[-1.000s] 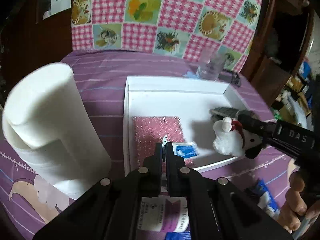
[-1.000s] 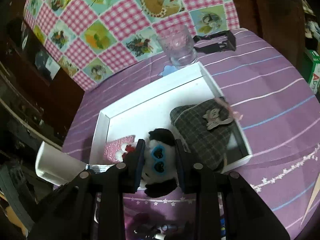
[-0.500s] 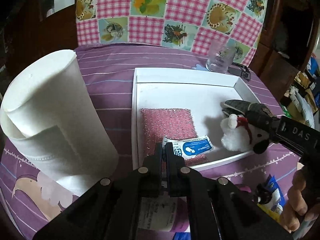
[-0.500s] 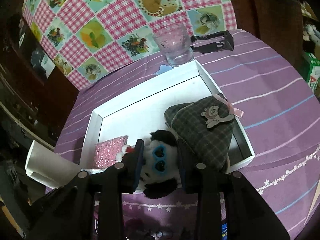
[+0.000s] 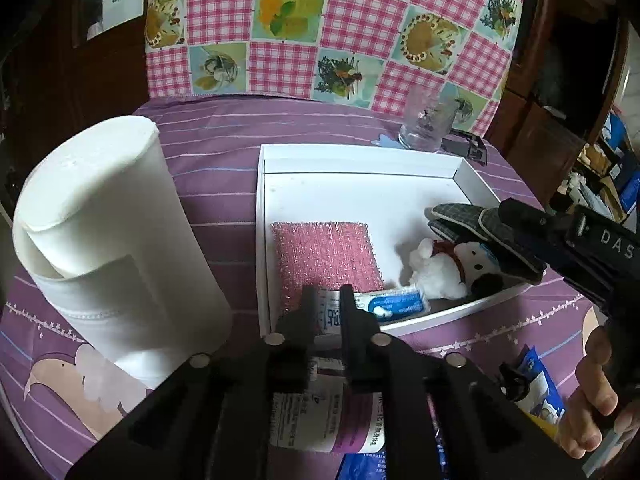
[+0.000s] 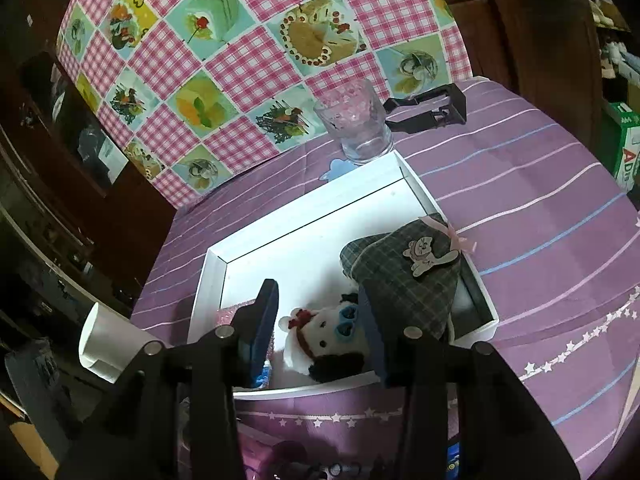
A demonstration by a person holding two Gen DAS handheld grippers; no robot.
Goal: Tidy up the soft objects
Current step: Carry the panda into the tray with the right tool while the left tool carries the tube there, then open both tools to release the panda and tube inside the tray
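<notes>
A white tray (image 5: 360, 160) lies on the purple cloth. In it are a pink sponge (image 5: 328, 252), a plaid pouch (image 6: 400, 272) and a white-and-black plush toy (image 5: 440, 268). A blue-and-white packet (image 5: 396, 304) rests on the sponge's near end by the tray's front wall. My left gripper (image 5: 327, 292) has its jaws opening, with the packet's end in the narrow gap between them. My right gripper (image 6: 316, 288) straddles the plush toy (image 6: 320, 336). Its jaws are opening, and the left finger stands apart from the toy.
A tall white roll (image 5: 100, 232) stands left of the tray. A glass (image 6: 356, 128) and a black clamp (image 6: 432, 108) sit behind the tray. Blue packets (image 5: 536, 384) lie on the cloth near a person's hand (image 5: 592, 400). A checked cushion rises at the back.
The left jaws, pinched tight on the packet's edge before, have parted a little. The right jaws have widened off the plush toy, which now sits in the tray.
</notes>
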